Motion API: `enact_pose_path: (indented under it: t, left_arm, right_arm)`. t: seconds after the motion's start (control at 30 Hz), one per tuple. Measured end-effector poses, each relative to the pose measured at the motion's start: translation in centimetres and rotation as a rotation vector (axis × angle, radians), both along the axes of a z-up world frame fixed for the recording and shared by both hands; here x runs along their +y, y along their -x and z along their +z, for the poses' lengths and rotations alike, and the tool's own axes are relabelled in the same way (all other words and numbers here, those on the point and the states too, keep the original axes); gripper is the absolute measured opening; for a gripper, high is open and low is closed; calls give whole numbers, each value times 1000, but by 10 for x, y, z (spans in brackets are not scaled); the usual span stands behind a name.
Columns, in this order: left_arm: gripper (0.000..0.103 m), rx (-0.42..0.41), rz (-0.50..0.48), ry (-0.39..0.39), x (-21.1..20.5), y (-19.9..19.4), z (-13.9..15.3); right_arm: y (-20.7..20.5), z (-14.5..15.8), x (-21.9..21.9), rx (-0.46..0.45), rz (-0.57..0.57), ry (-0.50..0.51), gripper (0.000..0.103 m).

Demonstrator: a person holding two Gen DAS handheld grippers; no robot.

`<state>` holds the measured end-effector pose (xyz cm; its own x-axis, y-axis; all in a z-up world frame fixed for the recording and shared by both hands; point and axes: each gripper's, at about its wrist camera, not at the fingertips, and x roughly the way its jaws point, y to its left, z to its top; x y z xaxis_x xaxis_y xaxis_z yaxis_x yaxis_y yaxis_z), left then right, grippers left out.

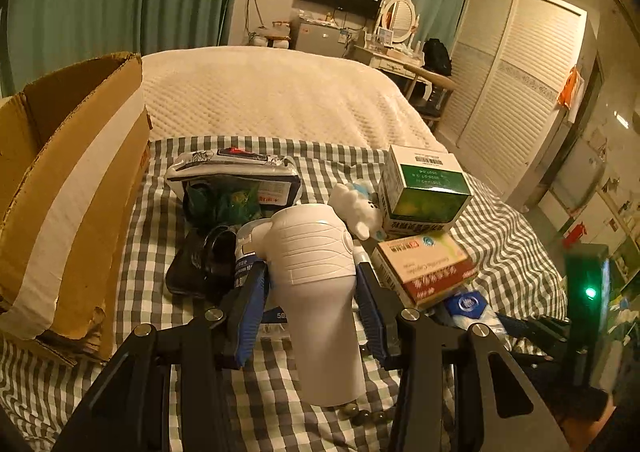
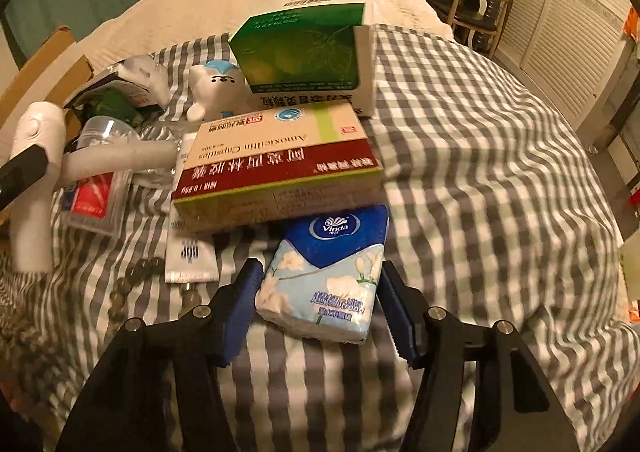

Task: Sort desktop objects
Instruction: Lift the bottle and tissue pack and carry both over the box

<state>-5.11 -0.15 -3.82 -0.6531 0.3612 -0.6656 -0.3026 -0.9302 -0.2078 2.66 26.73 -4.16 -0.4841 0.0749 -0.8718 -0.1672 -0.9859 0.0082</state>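
Left gripper (image 1: 310, 292) clamps one white device (image 1: 316, 284); right gripper (image 2: 320, 306) gapes around one tissue pack (image 2: 328, 272).

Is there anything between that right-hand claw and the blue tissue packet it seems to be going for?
Nothing visible. The right gripper is open with the tissue packet already lying between its fingers. The red and cream medicine box lies just beyond the packet's far end, not in the gap.
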Motion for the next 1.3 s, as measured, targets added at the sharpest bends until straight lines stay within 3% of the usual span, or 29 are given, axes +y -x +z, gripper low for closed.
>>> enact_pose_path:
  t: [0.3,0.53,0.93,1.3]
  left_arm:
    - [45,-5,-6,-32,-11,-20,11]
    - [45,4,-11,-50,-27,-36,37]
    - [45,40,77,-63,-104,-43,99]
    - [45,102,183,7,-185,-19,150]
  right_arm:
    - [-44,39,17,-46,16,-62,56]
    - [-70,94,4,7,50,-73,56]
    - [-64,187,-99,171,233,-23,56]
    - [-48,243,-210,305,422,10,56]
